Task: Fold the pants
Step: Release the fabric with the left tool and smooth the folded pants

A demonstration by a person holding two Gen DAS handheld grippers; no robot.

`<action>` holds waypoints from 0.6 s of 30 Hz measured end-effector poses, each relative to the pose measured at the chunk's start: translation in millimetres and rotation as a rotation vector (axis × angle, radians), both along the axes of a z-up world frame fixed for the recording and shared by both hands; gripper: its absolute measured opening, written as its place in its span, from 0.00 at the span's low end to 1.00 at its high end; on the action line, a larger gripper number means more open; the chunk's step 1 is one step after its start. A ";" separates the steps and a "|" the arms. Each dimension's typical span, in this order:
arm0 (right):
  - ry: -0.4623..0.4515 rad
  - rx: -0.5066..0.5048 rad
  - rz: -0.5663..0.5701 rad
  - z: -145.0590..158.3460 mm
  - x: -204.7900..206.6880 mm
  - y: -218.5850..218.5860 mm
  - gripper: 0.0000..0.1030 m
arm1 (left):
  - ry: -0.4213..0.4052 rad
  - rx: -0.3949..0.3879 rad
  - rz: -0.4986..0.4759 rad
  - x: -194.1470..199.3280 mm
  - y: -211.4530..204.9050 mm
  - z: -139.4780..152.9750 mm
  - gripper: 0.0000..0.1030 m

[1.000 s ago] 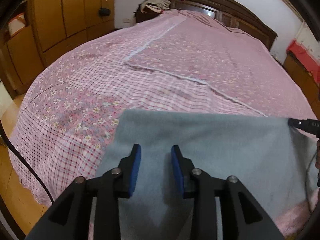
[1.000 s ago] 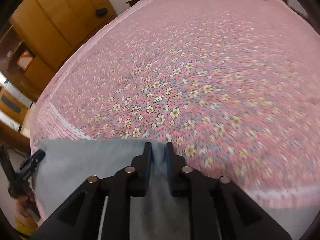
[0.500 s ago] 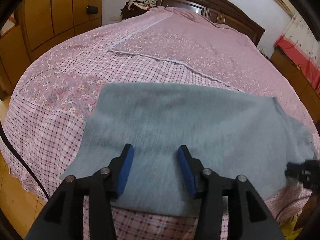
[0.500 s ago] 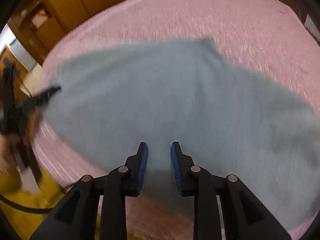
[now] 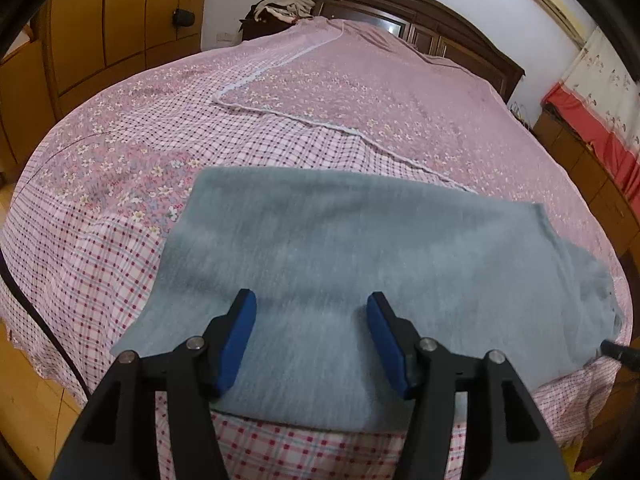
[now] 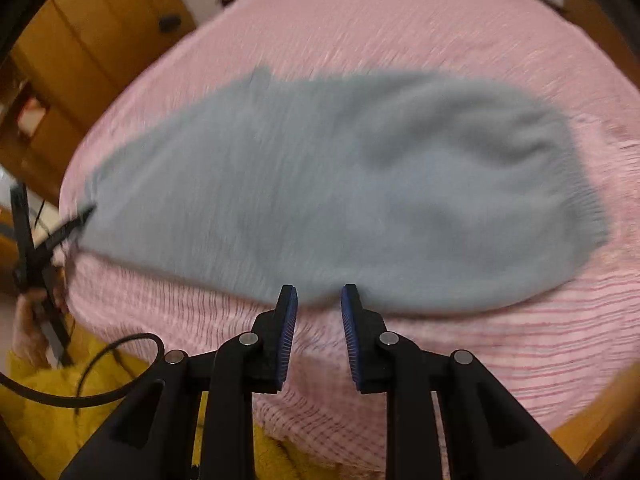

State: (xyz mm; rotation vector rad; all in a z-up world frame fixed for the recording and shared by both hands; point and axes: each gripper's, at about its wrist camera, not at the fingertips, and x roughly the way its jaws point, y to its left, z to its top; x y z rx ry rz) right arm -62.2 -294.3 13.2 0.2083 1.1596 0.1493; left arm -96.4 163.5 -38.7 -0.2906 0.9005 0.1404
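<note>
Left tongs [image 5: 311, 336] are sitting wide open, holding nothing, hovering over the near part of the pants [image 5: 360, 264]. Right tongs [image 6: 319, 330] are gaping moderately, also empty, tips just short of the pants' near hem [image 6: 332, 200]; that view is motion-blurred, so I can't tell about contact.

Pants are lying flat along the near edge of the bed [image 5: 320, 92], already looking doubled into a long grey slab, one end reaching toward the near right corner. In the left view the near hem is running right along the bed's edge.

Handling, my read: soft fleecy knit, light, limp, no stiffness, not slippery against the cotton bedspread [image 5: 100, 240]. It's going to sag and drag, not slide. Not fragile.

Grip points I'd be choosing: the two end corners of one short edge, pinching all layers together, one tong each. A mid-panel pinch is just going to bunch it.

Farther out: wardrobe [image 5: 112, 20] along the left side, headboard [image 5: 420, 12] at the far end.
</note>
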 end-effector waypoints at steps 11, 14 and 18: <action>0.009 -0.147 -0.204 -22.3 15.3 -37.4 0.24 | 0.036 0.004 0.001 -2.5 -0.5 -5.6 0.62; 0.006 -0.148 -0.210 -22.5 7.5 -43.3 0.24 | 0.042 -0.009 -0.024 -5.2 1.6 -3.3 0.63; 0.008 -0.153 -0.213 -18.6 0.5 -44.9 0.24 | 0.062 -0.077 -0.016 -15.2 19.1 12.7 0.62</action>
